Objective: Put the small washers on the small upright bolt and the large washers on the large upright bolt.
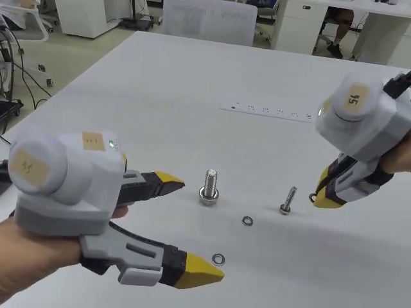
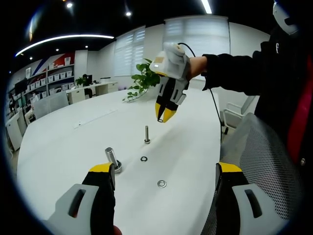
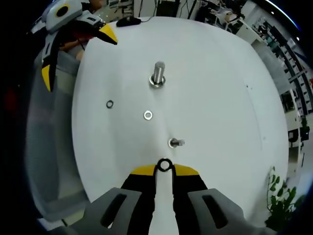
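The large upright bolt (image 1: 209,186) (image 2: 111,159) (image 3: 157,73) stands mid-table with a washer round its base. To its right is the small upright bolt (image 1: 288,200) (image 2: 146,134) (image 3: 175,142). My right gripper (image 1: 327,200) (image 2: 165,116) (image 3: 165,170) hovers just right of the small bolt, shut on a washer (image 1: 313,197) (image 3: 165,165) pinched at its tips. Two loose washers lie flat: one (image 1: 247,221) (image 2: 144,158) (image 3: 148,115) between the bolts, another (image 1: 218,259) (image 2: 161,184) (image 3: 109,104) nearer me. My left gripper (image 1: 192,228) (image 2: 165,171) (image 3: 77,56) is open, left of the large bolt, holding nothing.
A white power strip (image 1: 270,110) lies on the white table (image 1: 160,96) beyond the bolts. A grey chair back (image 1: 209,19) stands at the far edge. A mesh chair (image 2: 264,161) is beside the table's near edge.
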{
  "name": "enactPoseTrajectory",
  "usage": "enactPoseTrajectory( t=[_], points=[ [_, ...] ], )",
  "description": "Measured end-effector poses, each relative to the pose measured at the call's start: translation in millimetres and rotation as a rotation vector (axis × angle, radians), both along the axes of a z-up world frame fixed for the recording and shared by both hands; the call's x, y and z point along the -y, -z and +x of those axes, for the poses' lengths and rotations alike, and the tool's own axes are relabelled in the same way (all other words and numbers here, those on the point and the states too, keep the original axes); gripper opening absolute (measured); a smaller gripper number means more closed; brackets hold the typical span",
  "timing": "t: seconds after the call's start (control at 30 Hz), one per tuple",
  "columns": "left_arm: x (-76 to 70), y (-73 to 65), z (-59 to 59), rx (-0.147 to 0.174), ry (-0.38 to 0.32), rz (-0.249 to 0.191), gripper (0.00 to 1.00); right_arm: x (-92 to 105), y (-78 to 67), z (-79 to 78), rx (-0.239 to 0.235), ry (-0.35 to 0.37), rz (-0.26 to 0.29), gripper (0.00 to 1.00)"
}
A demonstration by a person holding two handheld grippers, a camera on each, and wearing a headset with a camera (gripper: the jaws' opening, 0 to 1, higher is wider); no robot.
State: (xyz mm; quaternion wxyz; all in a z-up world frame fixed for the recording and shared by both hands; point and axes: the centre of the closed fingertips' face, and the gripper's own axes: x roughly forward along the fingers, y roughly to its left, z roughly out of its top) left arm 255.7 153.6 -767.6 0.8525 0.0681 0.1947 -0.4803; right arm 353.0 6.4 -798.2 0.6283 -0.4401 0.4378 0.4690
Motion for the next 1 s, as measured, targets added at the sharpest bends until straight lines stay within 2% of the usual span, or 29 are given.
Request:
enactPoseTrajectory(
  t=[0.2, 0.43, 1.0],
  points=[
    [-0.4, -0.2, 0.3, 0.002, -0.005, -0.001, 0.84, -3.7, -7.1, 11.1, 0.010, -0.004, 0.005, 0.13],
    [-1.6, -0.6, 0.3, 0.004, -0.012, -0.003, 0.84, -10.8, -7.7, 22.1, 0.004, -0.021, 0.004, 0.13],
    [-3.5, -1.3, 1.7, 0.003, -0.024, -0.004, 0.84, -18.0, 9.5, 29.6, -0.063, -0.062, -0.020, 0.13]
  ],
)
